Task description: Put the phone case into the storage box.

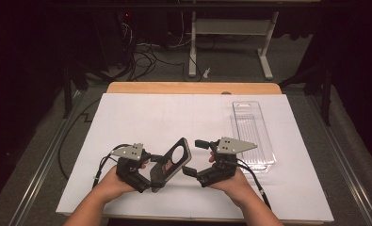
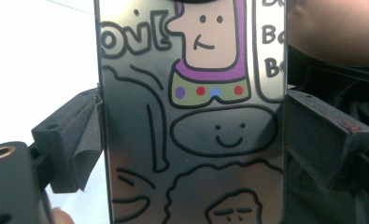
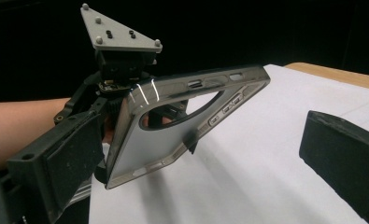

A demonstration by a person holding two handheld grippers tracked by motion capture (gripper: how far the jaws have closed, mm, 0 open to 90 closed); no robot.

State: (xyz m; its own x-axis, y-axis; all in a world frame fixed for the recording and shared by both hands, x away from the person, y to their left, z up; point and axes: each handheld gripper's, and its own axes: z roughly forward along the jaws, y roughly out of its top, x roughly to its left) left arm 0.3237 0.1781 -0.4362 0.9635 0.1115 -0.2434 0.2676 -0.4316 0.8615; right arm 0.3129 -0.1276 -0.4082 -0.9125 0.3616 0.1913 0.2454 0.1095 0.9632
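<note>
Currently the left gripper [image 1: 151, 175] clamps the phone case [image 1: 172, 161] by its long edges, while the right gripper [image 1: 195, 157] stands open just beside it.

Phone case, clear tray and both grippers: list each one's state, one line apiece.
phone case: held off the white sheet, tilted, clamped by its two long edges.
left gripper: shut on the phone case.
right gripper: open, jaws wide apart, nothing between them.
clear tray: lying flat on the white sheet, apart from both grippers; looks empty.
</note>
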